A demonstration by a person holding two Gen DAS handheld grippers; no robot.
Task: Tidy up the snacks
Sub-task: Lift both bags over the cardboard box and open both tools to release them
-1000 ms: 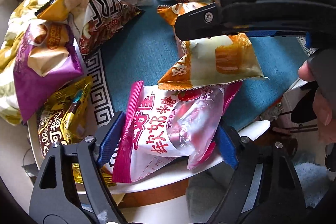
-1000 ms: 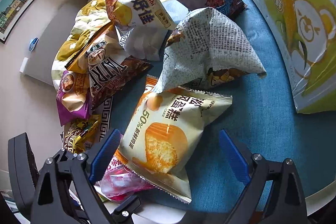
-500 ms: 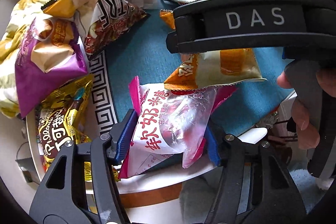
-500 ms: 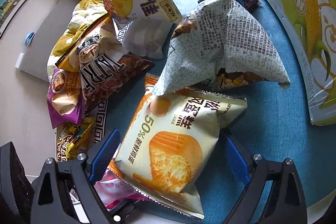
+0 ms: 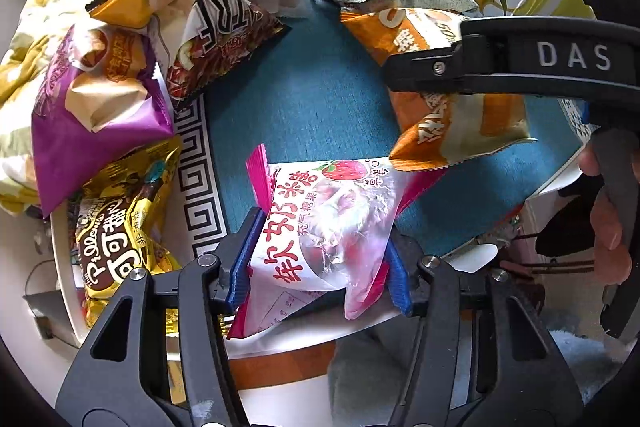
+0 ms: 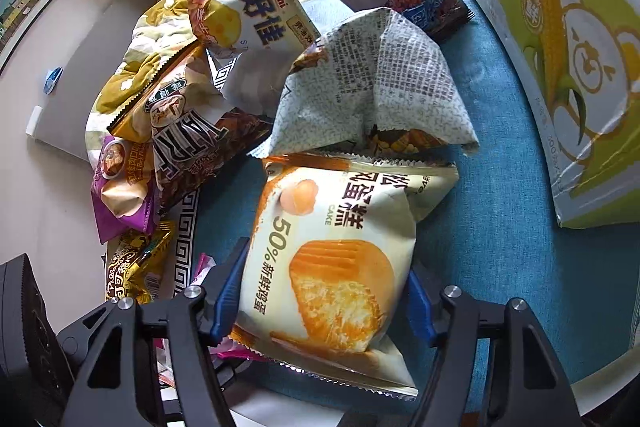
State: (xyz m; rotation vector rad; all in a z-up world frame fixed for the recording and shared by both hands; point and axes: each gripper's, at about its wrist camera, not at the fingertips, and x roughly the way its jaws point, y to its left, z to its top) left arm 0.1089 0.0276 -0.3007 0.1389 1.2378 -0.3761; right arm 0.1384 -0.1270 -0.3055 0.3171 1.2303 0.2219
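Left gripper (image 5: pixel 320 269) closing on pink candy bag (image 5: pixel 324 239); right gripper (image 6: pixel 324 297) closing on cake packet (image 6: pixel 332 259), its front seen only from the right wrist

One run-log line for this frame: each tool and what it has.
left tool: closing on pink strawberry candy bag | right tool: closing on cake packet | both packets on blue mat
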